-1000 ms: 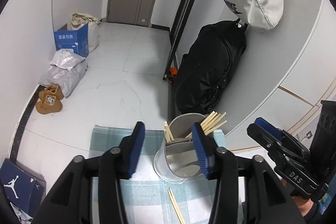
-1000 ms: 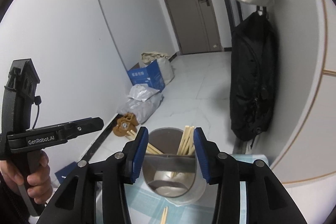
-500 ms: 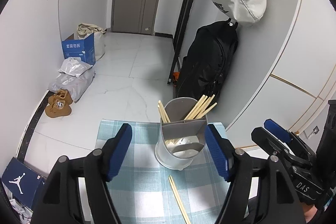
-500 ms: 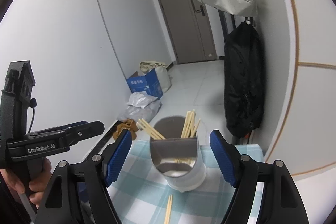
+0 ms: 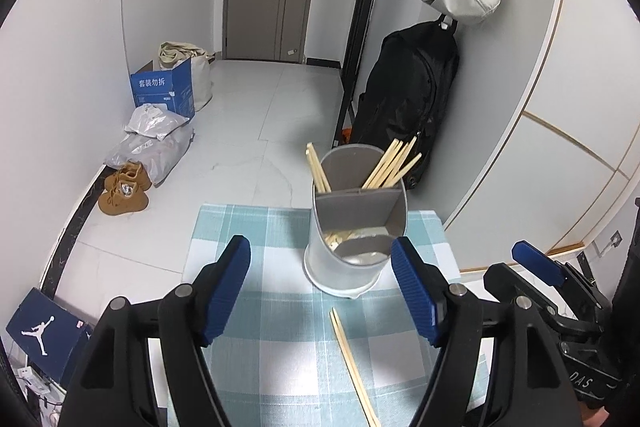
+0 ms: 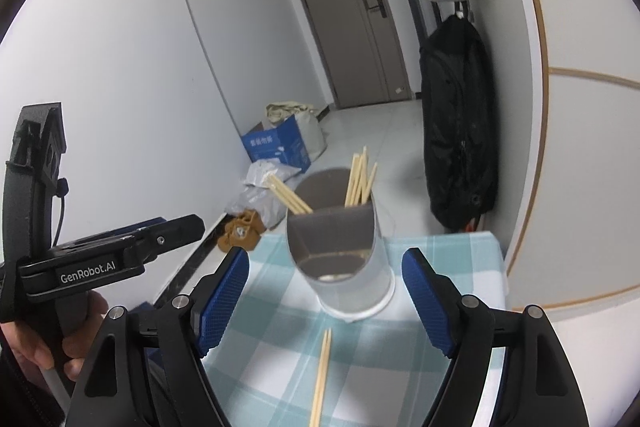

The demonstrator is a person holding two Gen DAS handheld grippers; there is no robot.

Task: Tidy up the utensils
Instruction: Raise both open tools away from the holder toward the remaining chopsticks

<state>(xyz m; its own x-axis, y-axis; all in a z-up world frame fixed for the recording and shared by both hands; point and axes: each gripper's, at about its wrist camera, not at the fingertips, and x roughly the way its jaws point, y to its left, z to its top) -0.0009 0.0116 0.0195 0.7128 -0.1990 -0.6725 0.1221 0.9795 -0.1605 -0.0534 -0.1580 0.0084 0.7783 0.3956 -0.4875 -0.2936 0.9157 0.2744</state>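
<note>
A grey divided utensil holder stands at the far side of a blue-and-white checked cloth; it also shows in the right wrist view. Several wooden chopsticks stand in its back compartments. A loose pair of chopsticks lies on the cloth in front of the holder, also in the right wrist view. My left gripper is open and empty above the cloth, short of the holder. My right gripper is open and empty, just before the holder.
The right gripper's body shows at the left view's right edge; the left gripper's body at the right view's left. A black bag hangs by the wall beyond the table. Shoes, bags and a blue box lie on the floor.
Both grippers have opened wide and drawn back from the holder, which now looks smaller and farther. The loose chopstick pair has come further into view on the cloth.
</note>
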